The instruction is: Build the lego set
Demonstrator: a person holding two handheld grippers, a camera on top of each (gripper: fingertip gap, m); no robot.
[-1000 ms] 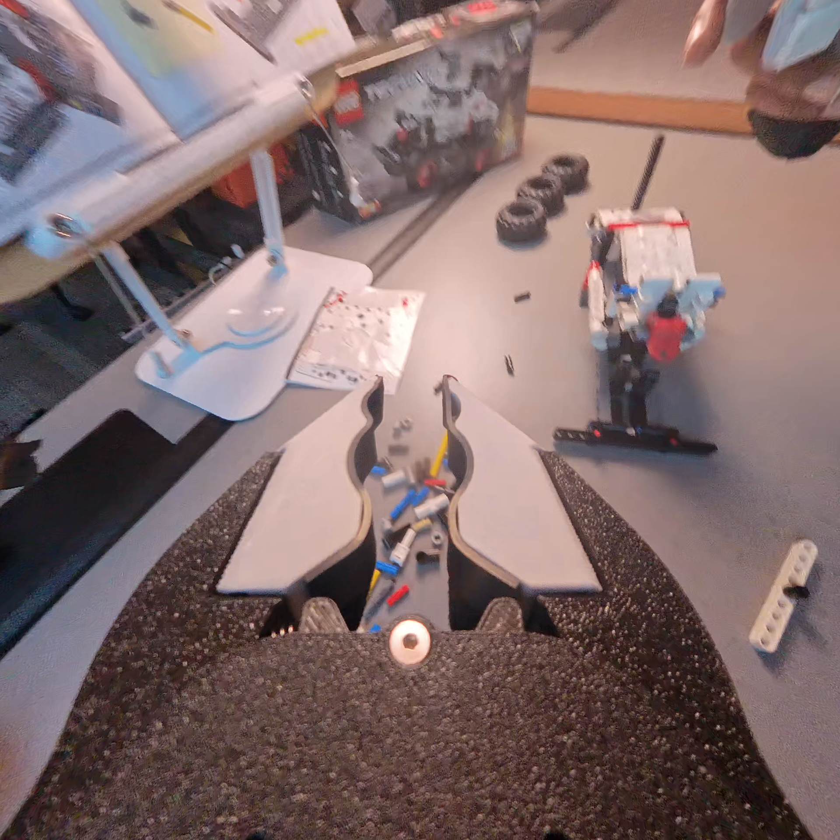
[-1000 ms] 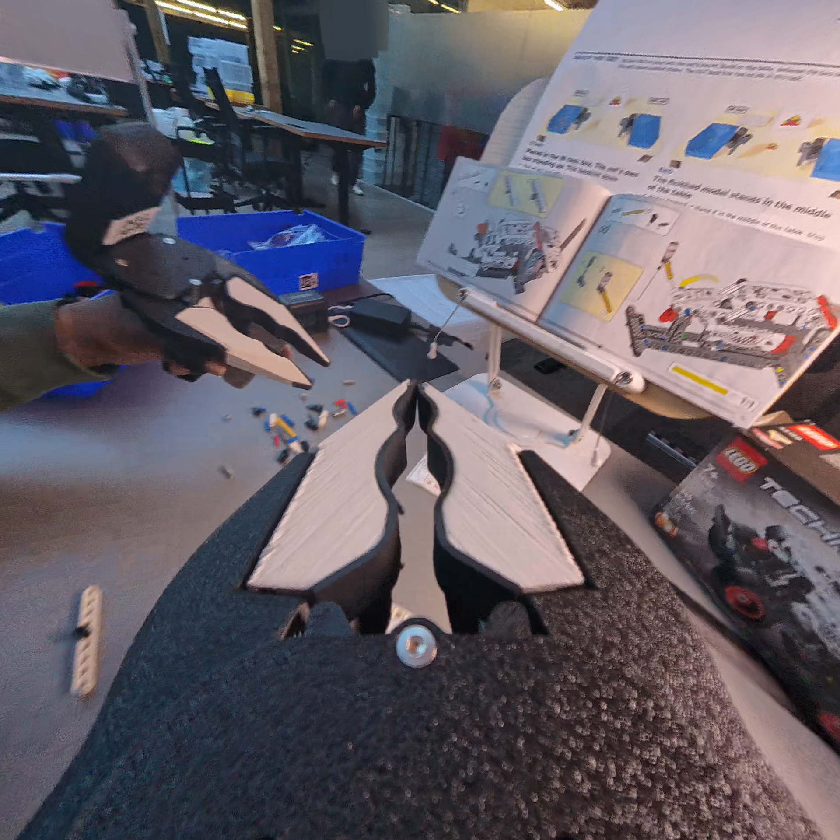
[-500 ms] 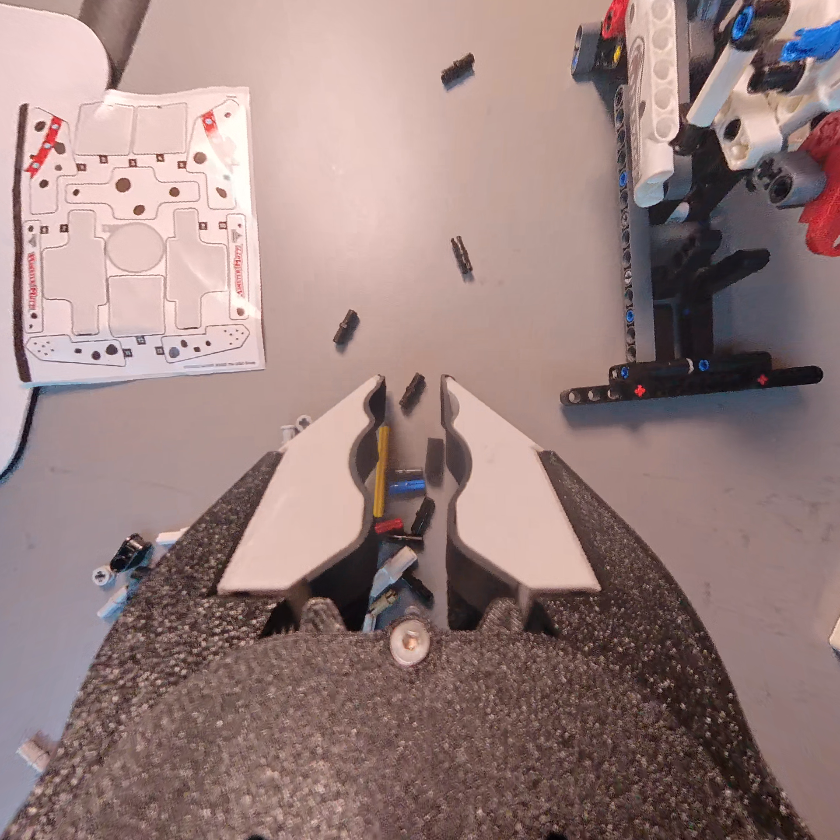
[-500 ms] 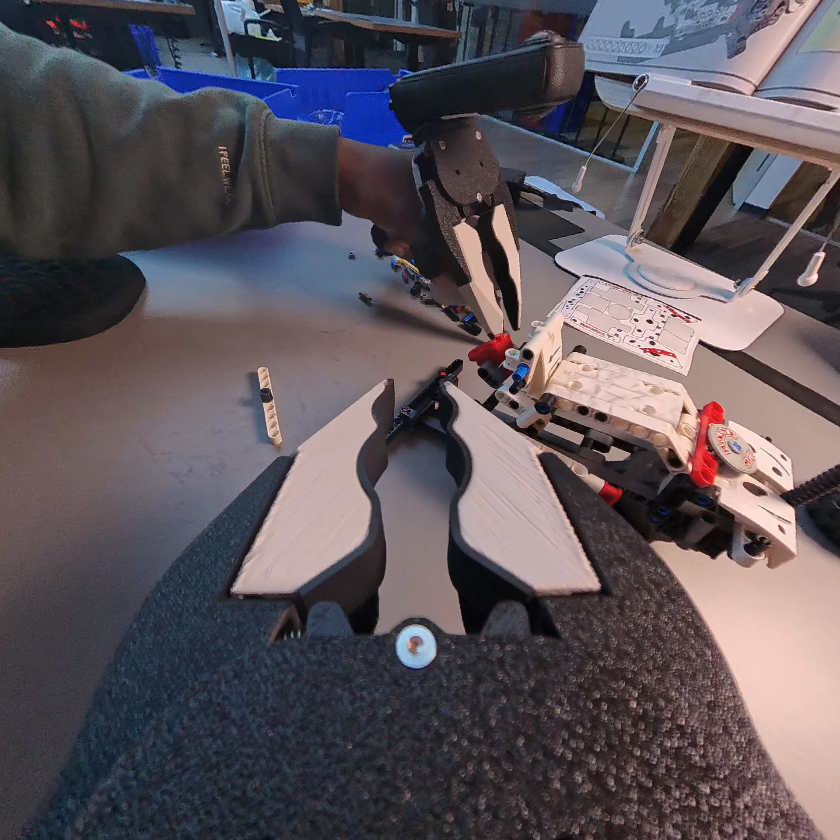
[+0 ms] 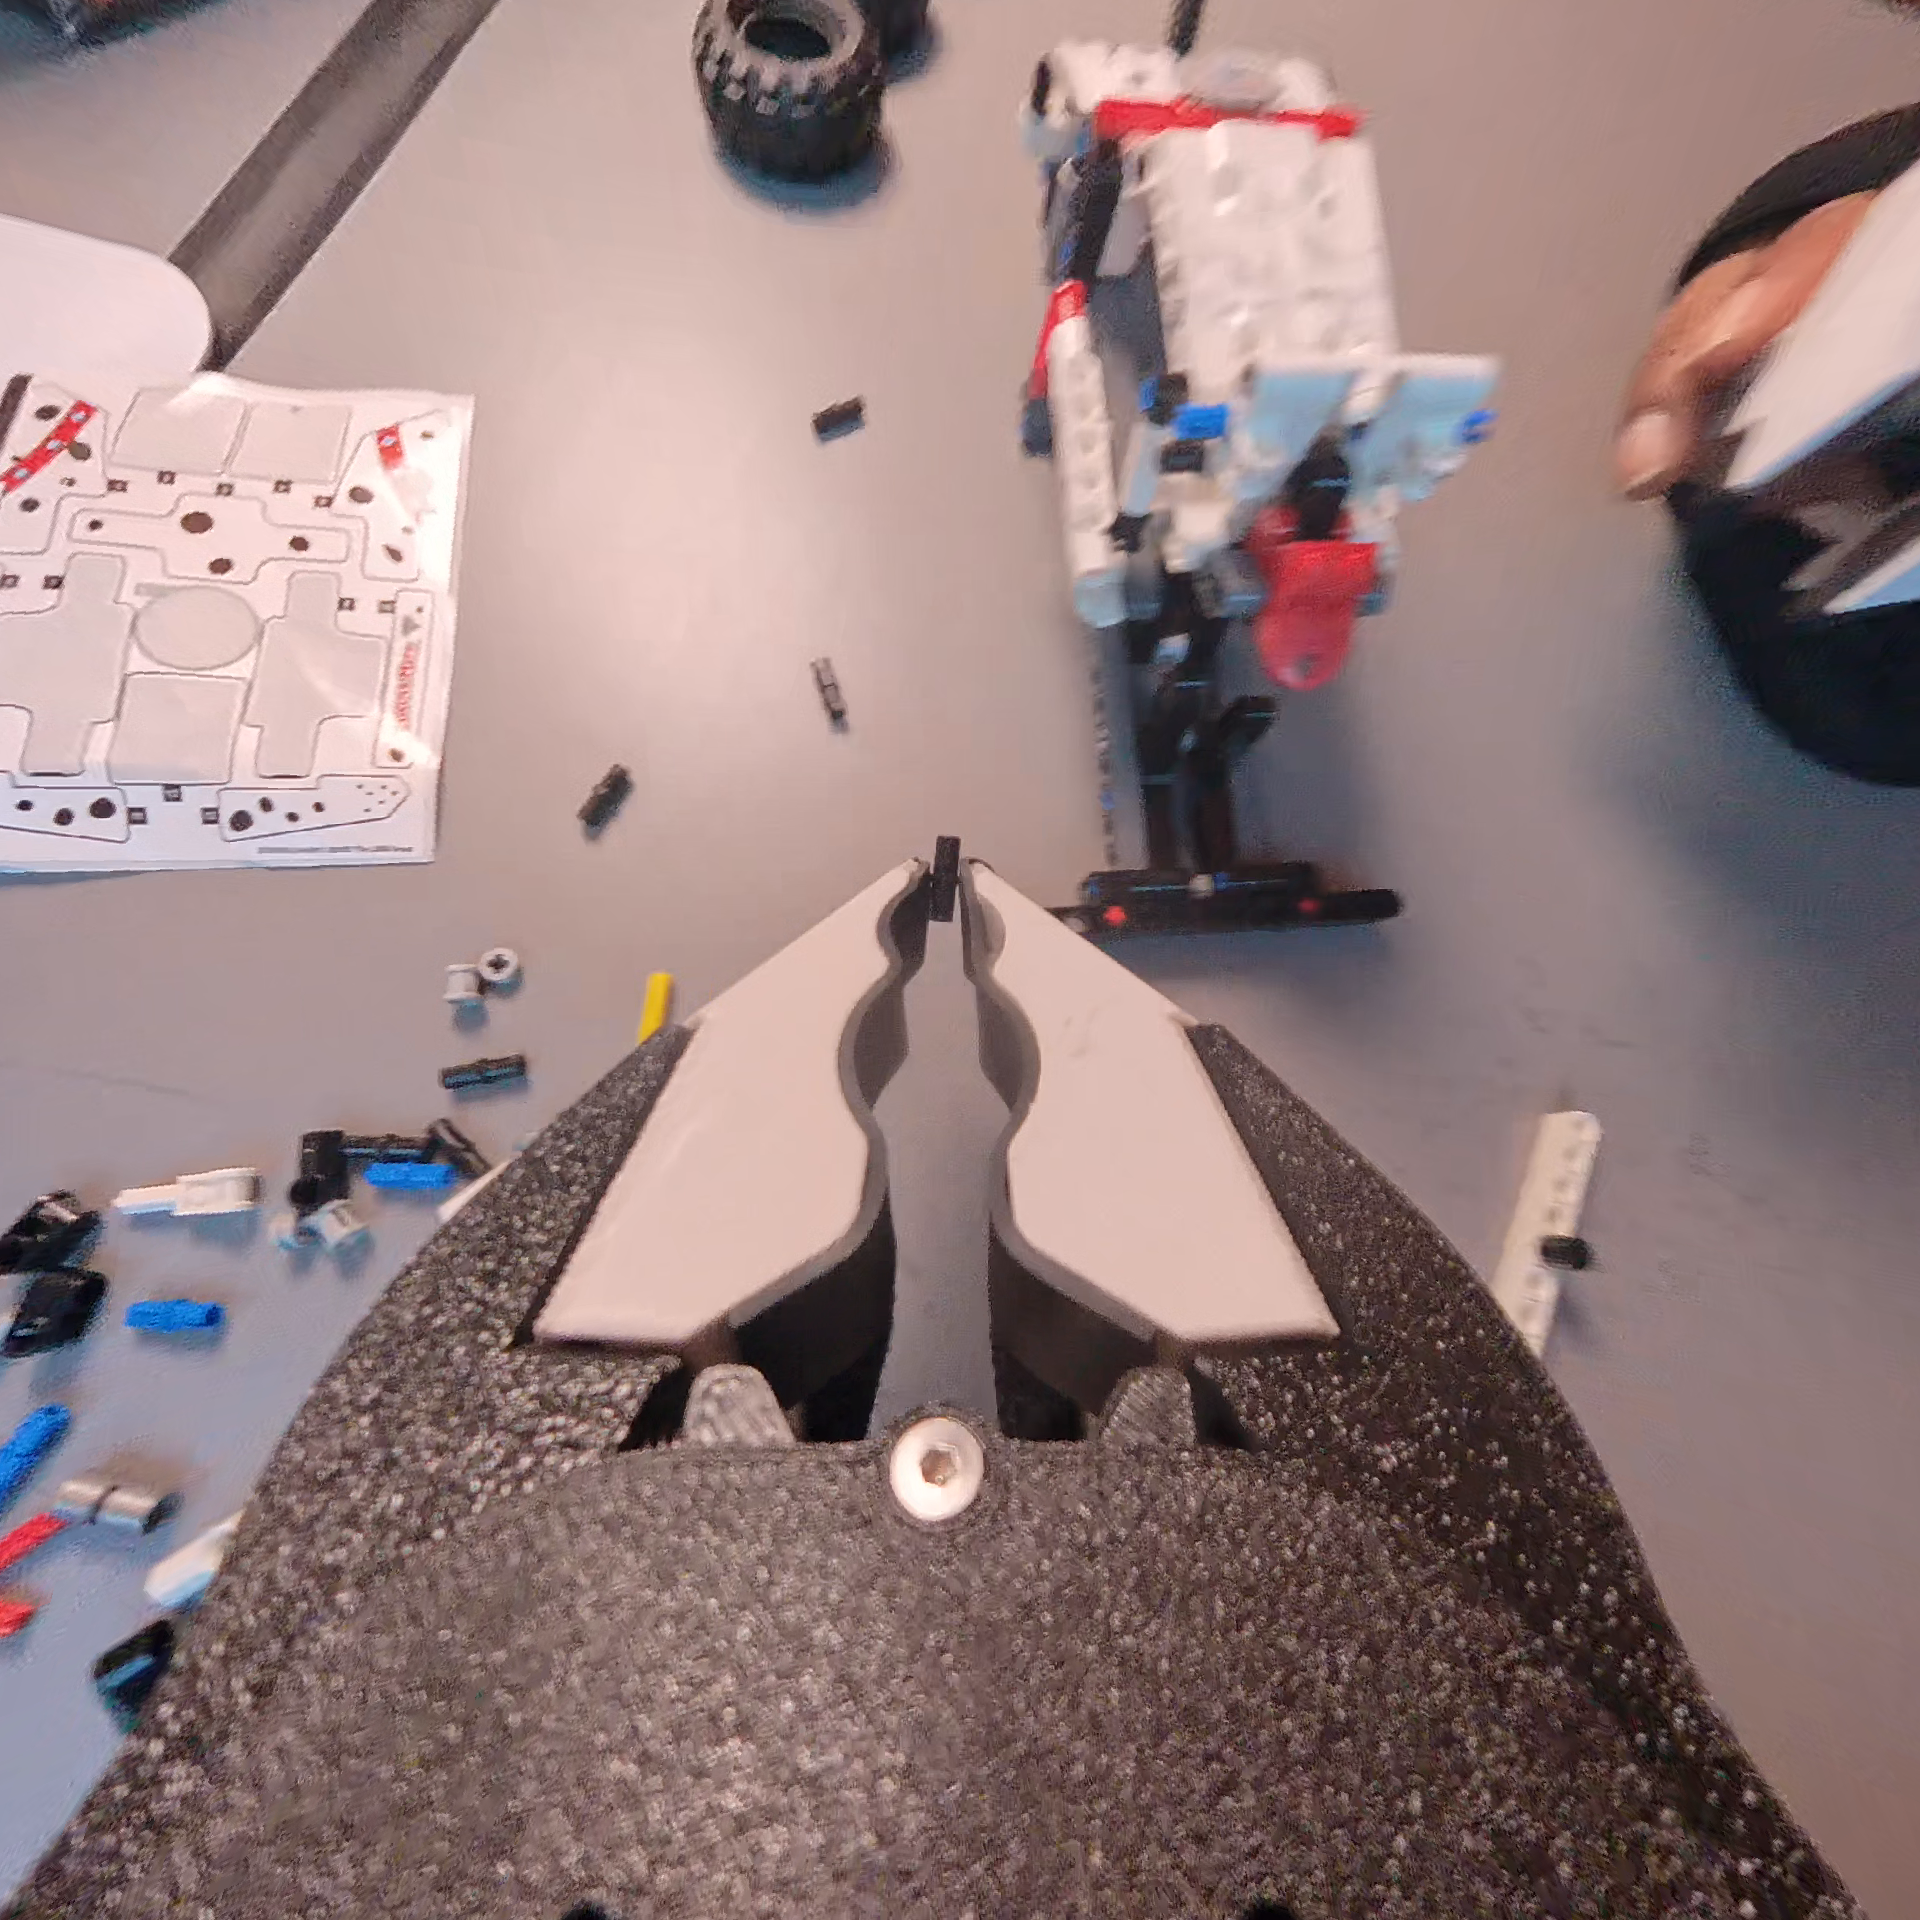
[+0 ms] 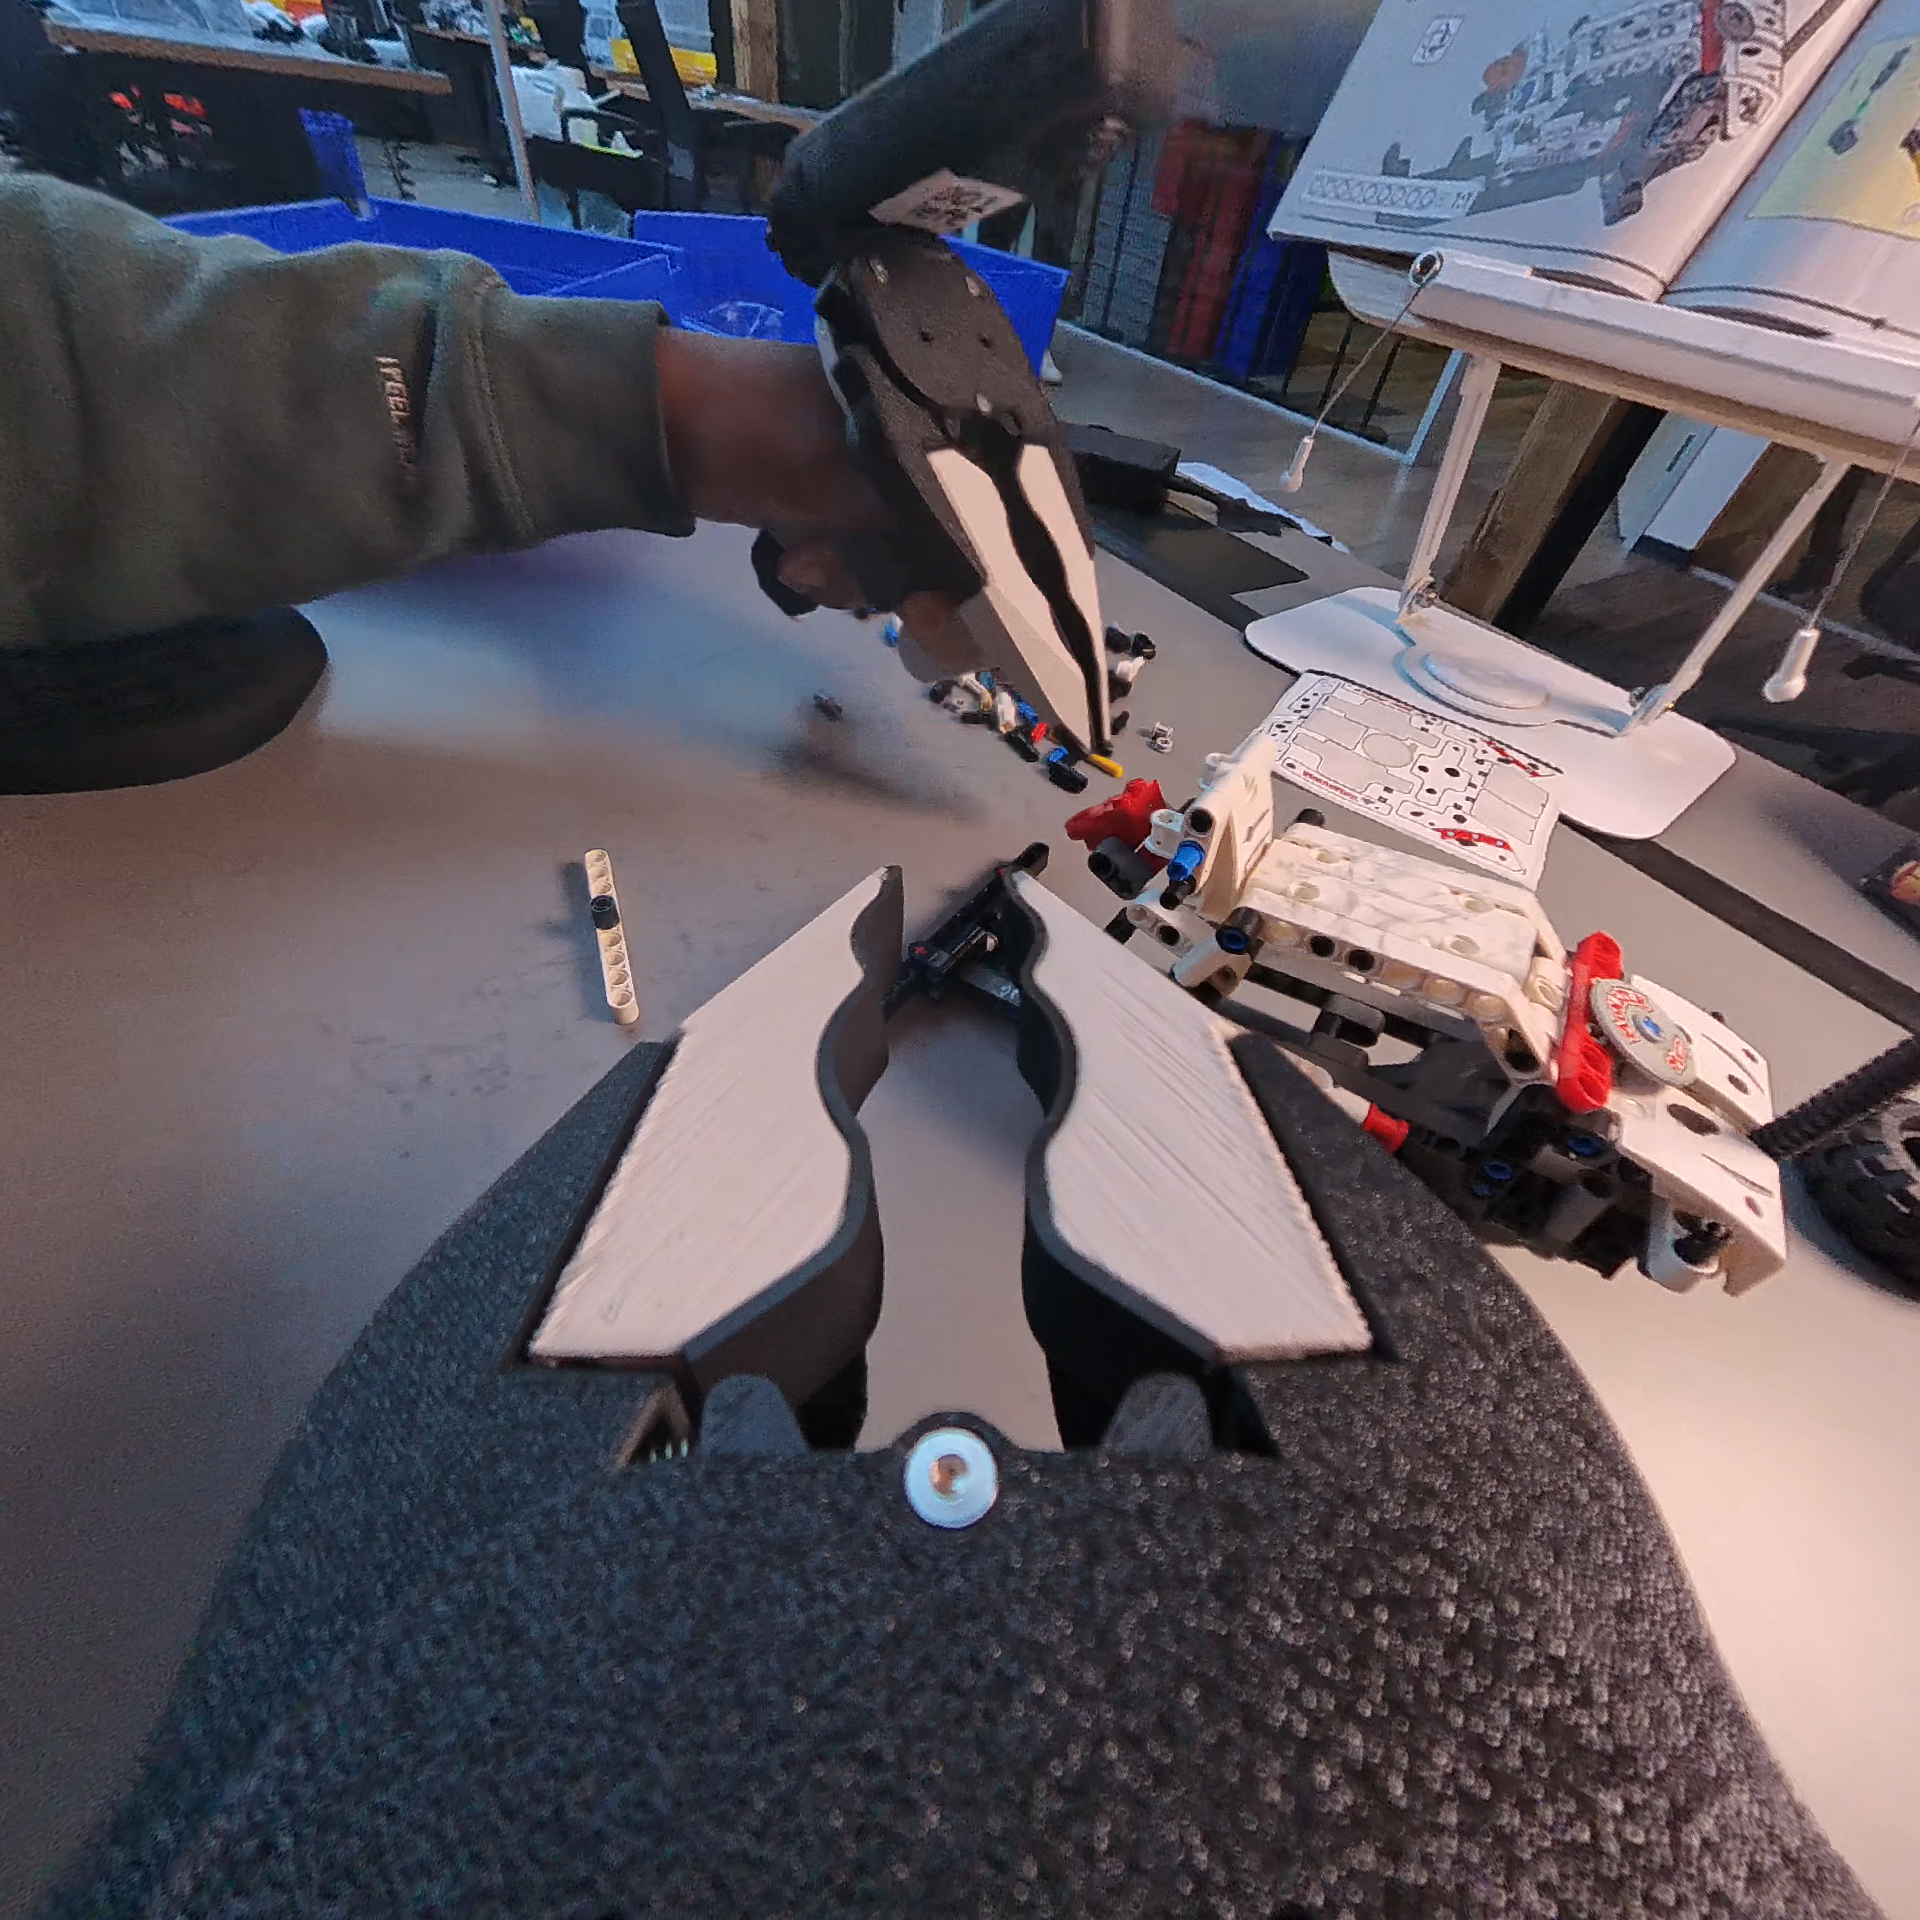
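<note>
sticker sheet (image 5: 208,623): far left on the counter (image 5: 644,540), flat, with a lot of its shapes already peeled off, so I'd guess the decals are mostly on.
loose parts (image 5: 187,1299): small blue, black, grey and red bits scattered left of my left tongs, plus a few black pins lying apart toward the sheet. Plenty still unused.
left tongs (image 5: 941,883): pinched together on a small black pin (image 5: 942,878) right at the tips, pin standing upright, lifted clear of the pile as far as I can judge.
tyre (image 5: 795,88): chunky black one at the top, off the model. At least one more sits behind it, so wheels aren't fitted yet.
model (image 5: 1236,395): the half-built white, red and black truck body lies on the counter right of centre, with a long black beam (image 5: 1236,899) across its near end, just beside my left tips.
white beam (image 5: 1538,1226): loose on the counter to the right with a black pin stuck in it, not attached to anything.
right tongs (image 6: 951,883): jaws apart, holding nothing, tips hovering at the black beam end of the model.
progress: my read is body mostly together, wheels and small pins still to go; this pin presumably goes into the frame.
</note>
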